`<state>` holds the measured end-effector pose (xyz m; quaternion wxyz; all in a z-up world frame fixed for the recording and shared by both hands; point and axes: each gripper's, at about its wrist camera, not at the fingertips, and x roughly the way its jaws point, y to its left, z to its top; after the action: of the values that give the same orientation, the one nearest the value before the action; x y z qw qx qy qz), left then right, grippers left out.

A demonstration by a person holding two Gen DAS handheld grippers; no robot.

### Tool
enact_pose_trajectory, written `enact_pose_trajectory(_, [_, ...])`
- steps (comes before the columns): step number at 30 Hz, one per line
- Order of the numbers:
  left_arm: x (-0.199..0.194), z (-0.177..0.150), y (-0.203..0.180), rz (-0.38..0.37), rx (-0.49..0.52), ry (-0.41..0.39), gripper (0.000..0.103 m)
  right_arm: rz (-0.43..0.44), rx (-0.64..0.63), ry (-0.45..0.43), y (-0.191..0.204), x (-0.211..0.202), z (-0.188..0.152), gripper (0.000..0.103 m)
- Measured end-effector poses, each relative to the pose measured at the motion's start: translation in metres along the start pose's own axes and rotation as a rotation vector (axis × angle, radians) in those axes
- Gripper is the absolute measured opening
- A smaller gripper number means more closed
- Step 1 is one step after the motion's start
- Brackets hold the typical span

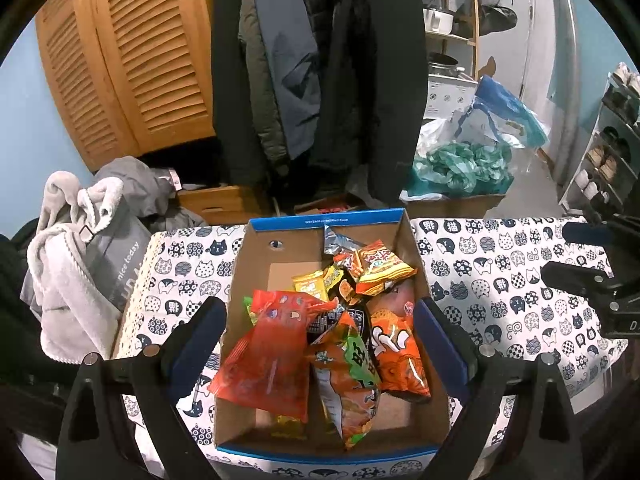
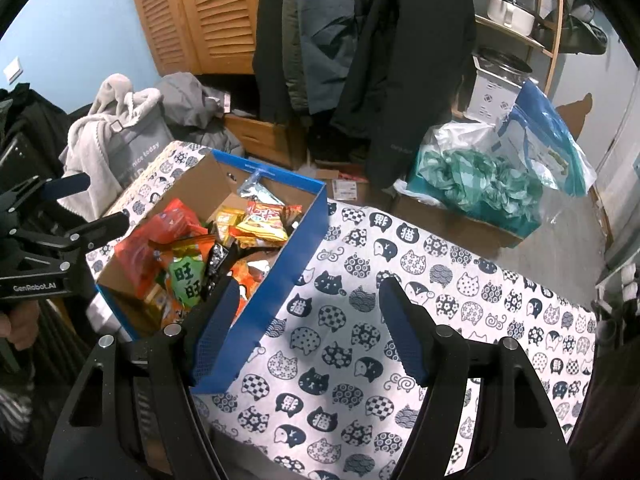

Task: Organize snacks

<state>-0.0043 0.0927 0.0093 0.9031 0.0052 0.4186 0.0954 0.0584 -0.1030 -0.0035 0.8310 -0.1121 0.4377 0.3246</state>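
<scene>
A blue-edged cardboard box [image 1: 320, 216] stands on the cat-print tablecloth [image 1: 500, 280] and holds several snack packets [image 1: 352, 332], mostly red, orange and yellow. My left gripper [image 1: 320, 320] is open and empty, hovering above the box with a finger over each side wall. The box also shows in the right wrist view [image 2: 280, 256], with its snack packets [image 2: 188, 256]. My right gripper [image 2: 308, 320] is open and empty, above the tablecloth [image 2: 400, 248] just right of the box, its left finger over the box's near corner. The left gripper [image 2: 90, 202] shows at left in that view, open.
Dark coats [image 1: 312, 60] hang behind the table by a louvred wooden cabinet [image 1: 128, 52]. A grey bag with a fleece [image 1: 80, 264] sits at the table's left end. Cardboard boxes with green cloth [image 1: 460, 168] and a shoe rack [image 1: 612, 140] stand at right.
</scene>
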Motion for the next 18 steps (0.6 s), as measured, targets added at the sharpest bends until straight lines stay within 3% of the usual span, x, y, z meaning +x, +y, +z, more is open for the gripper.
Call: enact_pose_trajectory(18, [0.0035,-0.0027,-0.0019,0.0,0.018,0.014,0.096,-0.001,-0.003,0.006,-0.0001,0.0014,0.0002,0.072])
